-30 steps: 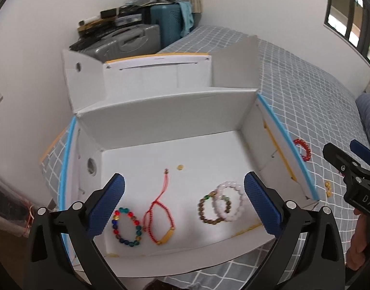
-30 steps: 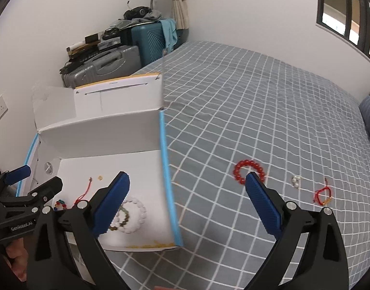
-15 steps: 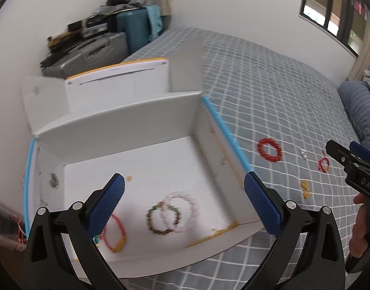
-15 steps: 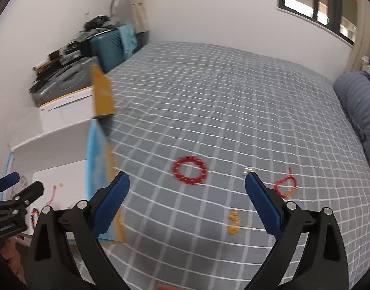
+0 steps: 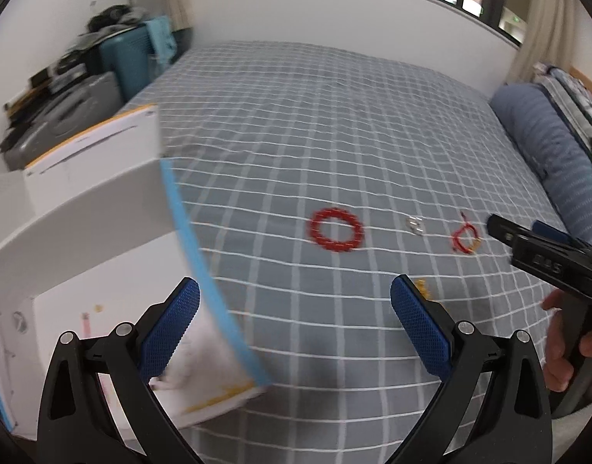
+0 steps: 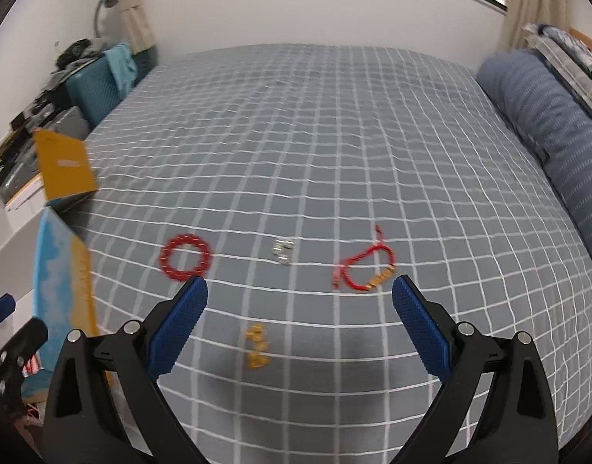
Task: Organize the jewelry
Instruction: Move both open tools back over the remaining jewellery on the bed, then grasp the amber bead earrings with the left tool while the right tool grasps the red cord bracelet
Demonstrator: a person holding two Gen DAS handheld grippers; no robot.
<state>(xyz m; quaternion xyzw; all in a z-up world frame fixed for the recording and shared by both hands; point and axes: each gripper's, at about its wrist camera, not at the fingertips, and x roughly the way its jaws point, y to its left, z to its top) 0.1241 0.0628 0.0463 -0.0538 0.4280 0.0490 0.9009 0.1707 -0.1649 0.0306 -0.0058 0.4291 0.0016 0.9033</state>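
On the grey checked bed lie a red bead bracelet, small silver pieces, a red cord bracelet with a gold bar and small gold pieces. The red bead bracelet, the silver pieces and the cord bracelet also show in the left wrist view. The white box with a blue edge stands at the left. My left gripper is open and empty beside the box. My right gripper is open and empty, just short of the gold pieces.
A blue striped pillow lies at the bed's right side. Suitcases and clutter stand against the wall behind the box. The box's orange flap sticks up at the left. The right gripper's body shows at the right of the left wrist view.
Both grippers have swung right, away from the box interior and over the bed. The loose jewelry on the bed now sits centred in both views. Both stay open.
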